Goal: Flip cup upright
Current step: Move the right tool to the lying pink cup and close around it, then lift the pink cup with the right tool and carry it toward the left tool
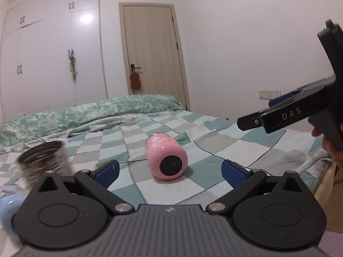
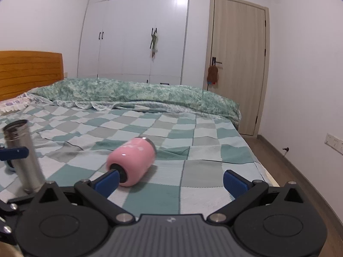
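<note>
Looking through the left wrist camera first, I see my left gripper with its blue fingers spread apart and nothing between them. At twelve o'clock from it, the pink cup lies on its side on the checkered bed cover, its dark base turned toward me and its mouth pointing away. At nine o'clock a steel tumbler stands upright, blurred, with a pale blue object at eight o'clock that I cannot identify. At three o'clock my right gripper hangs above the bed, seen side-on; from here I cannot tell how wide it is.

Switching to the right wrist camera, I see that gripper's jaws standing wide apart and empty. The pink cup sits at eleven o'clock, on its side, dark base toward me; the left blue finger overlaps the base in the picture, but I cannot tell whether it touches. The steel tumbler is upright at nine o'clock. A green quilt lies bunched along the far edge of the bed.

By my reckoning the flip has not begun: the cup is still lying down and neither gripper holds it. What is left is everything — closing on the body, lifting, rotating the mouth upward, and setting it on the soft cover, where I judge it may wobble.
</note>
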A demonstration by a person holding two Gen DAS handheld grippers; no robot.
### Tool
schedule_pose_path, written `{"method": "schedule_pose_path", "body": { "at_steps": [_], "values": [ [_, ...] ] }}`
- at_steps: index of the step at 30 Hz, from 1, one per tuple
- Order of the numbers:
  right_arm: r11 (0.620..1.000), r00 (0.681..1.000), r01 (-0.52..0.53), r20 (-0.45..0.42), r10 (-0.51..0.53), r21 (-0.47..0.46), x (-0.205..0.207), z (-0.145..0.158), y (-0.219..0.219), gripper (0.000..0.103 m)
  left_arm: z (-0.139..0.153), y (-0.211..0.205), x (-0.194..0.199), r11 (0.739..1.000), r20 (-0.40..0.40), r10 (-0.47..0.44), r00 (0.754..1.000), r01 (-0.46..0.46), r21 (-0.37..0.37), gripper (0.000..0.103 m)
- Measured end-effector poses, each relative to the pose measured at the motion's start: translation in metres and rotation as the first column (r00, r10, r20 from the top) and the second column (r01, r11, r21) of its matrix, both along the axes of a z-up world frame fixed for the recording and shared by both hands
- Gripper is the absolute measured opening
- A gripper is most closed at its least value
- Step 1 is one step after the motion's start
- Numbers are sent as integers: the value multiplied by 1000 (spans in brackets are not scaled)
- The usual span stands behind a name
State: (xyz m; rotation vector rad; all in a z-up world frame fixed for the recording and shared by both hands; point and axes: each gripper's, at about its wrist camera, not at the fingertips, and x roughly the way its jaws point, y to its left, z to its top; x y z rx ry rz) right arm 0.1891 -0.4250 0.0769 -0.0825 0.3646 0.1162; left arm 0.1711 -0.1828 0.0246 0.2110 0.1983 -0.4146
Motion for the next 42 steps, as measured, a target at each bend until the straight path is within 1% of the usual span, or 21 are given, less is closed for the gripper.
{"method": "schedule_pose_path", "body": {
  "at_steps": [2, 6, 8, 10, 12, 15, 19, 21, 27, 31, 36, 42],
  "values": [
    [1000, 1000, -5, -30, 5, 5, 16, 0, -3, 103, -2, -6, 19, 1000, -18, -10, 1000, 10, 9, 103],
    [1000, 998, -22, -63, 22, 5, 43, -4, 3, 103, -4, -9, 48, 999, -62, -34, 997, 35, 11, 103],
    [999, 996, -33, -80, 34, 17, 58, -7, 9, 103, -5, -7, 62, 999, -67, -42, 997, 44, 16, 103],
    [998, 994, -46, -98, 48, 32, 72, -8, 17, 103, -7, -2, 72, 999, -57, -45, 997, 47, 25, 103],
    [997, 992, -61, -112, 65, 36, 86, -9, 28, 103, -10, 7, 85, 999, -62, -31, 998, 33, 39, 103],
    [997, 988, -74, -134, 78, 33, 109, -12, 47, 103, -11, 23, 106, 999, -97, -28, 995, 31, 27, 103],
    [996, 981, -81, -172, 86, 36, 138, -16, 68, 103, -10, 43, 131, 999, -115, -17, 993, 22, 39, 103],
    [996, 977, -79, -194, 84, 35, 151, -19, 77, 103, -9, 54, 144, 999, -139, -22, 990, 27, 34, 103],
    [997, 963, -63, -259, 74, 52, 184, -27, 96, 103, -15, 73, 183, 997, -177, -29, 984, 40, 59, 103],
    [998, 954, -42, -295, 53, 43, 201, -33, 103, 103, -16, 76, 195, 995, -164, -39, 986, 53, 83, 103],
    [999, 939, -18, -342, 29, 35, 215, -41, 108, 103, -23, 79, 212, 994, -210, -46, 977, 65, 85, 103],
    [999, 918, 18, -398, -3, 36, 228, -50, 112, 103, -27, 80, 219, 993, -221, -53, 974, 74, 89, 103]
  ]
}}
